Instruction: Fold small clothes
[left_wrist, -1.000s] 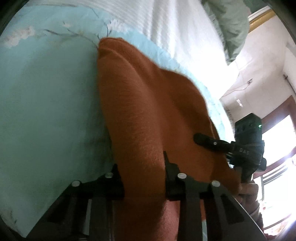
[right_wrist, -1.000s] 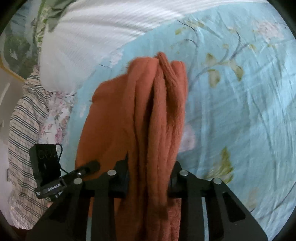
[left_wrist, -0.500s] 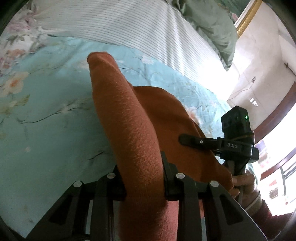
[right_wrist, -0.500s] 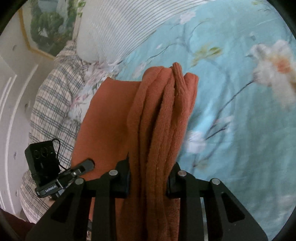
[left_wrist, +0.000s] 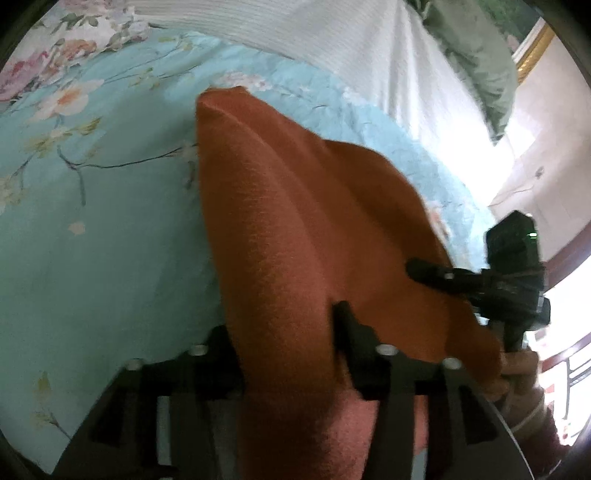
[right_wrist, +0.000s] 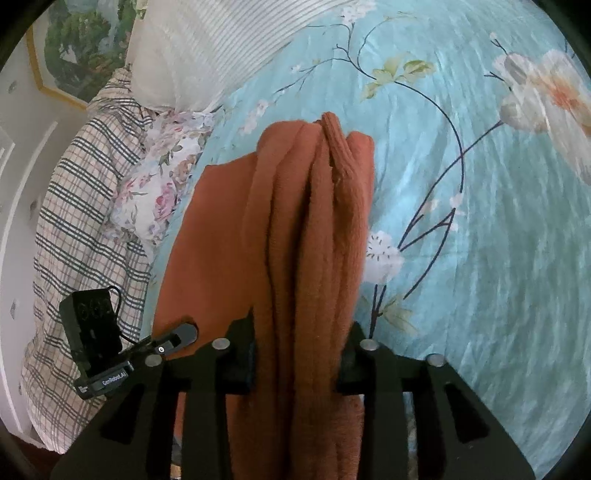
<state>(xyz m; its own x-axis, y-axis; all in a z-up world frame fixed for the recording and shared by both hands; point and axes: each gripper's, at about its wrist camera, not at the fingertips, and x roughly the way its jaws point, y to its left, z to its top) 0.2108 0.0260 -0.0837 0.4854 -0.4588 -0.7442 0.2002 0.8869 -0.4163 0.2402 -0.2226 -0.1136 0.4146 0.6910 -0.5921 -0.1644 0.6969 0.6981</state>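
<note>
the rust-orange garment (left_wrist: 295, 229) lies on the bed, on a light blue floral bedsheet (left_wrist: 103, 229), stretched between the two hand-held grippers and bunched into long ridges. in the right wrist view it (right_wrist: 314, 229) runs away from the camera as several thick folds pressed side by side, with a flatter panel spreading to the left of them.

the left hand-held gripper (left_wrist: 284, 350) has the cloth running between its fingers; its jaws have just been opening, and a thin gap shows on the right side, so the pads no longer seem to press on the fabric, though blur makes this hard to judge. the right hand-held gripper (right_wrist: 299, 354) has its jaws set apart on the thick bundle of folds, both pads against the fabric; they too have just been opening a little, but the cloth still fills the space between them.

in the left wrist view the right hand-held gripper shows at the right edge, held by a hand (left_wrist: 517, 373), its finger lying on the garment. beyond the garment, toward the far edge of the bed, lie a white striped pillow (right_wrist: 207, 48), a plaid cloth (right_wrist: 74, 206) and a small floral-print cloth (right_wrist: 159, 188).
</note>
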